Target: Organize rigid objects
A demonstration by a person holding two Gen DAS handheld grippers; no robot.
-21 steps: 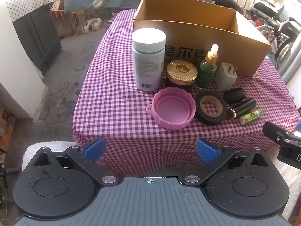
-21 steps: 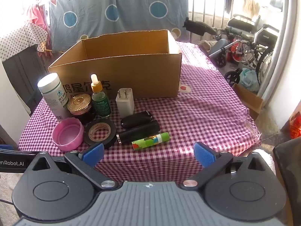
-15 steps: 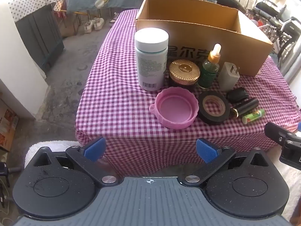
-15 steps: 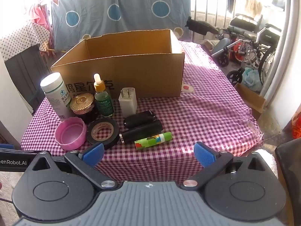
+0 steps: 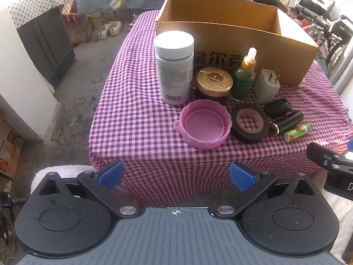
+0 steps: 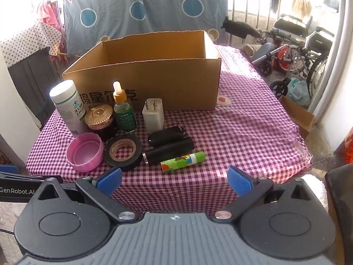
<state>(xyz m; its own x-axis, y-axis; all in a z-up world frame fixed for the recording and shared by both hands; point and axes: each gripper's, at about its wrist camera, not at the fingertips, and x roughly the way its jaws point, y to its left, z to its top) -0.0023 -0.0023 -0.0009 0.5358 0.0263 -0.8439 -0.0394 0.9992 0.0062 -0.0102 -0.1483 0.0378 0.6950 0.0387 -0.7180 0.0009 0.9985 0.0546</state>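
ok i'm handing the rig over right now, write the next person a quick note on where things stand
Left gripper: open, empty, short of the table edge.
Right gripper: open, empty, also short of the table.
On the checked cloth, in front of the cardboard box: white bottle, gold-lidded jar, dropper bottle, charger plug, pink lid, black tape roll, black pouch, black tube, green stick.
Done: nothing is visibly in the box.
Left: all nine items to sort.

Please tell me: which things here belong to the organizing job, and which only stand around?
For the job: cardboard box, white bottle, gold-lidded jar, dropper bottle, charger plug, pink lid, black tape roll, black case, black tube, green stick.

Just around: wheelchairs, hanging sheet, shoes.
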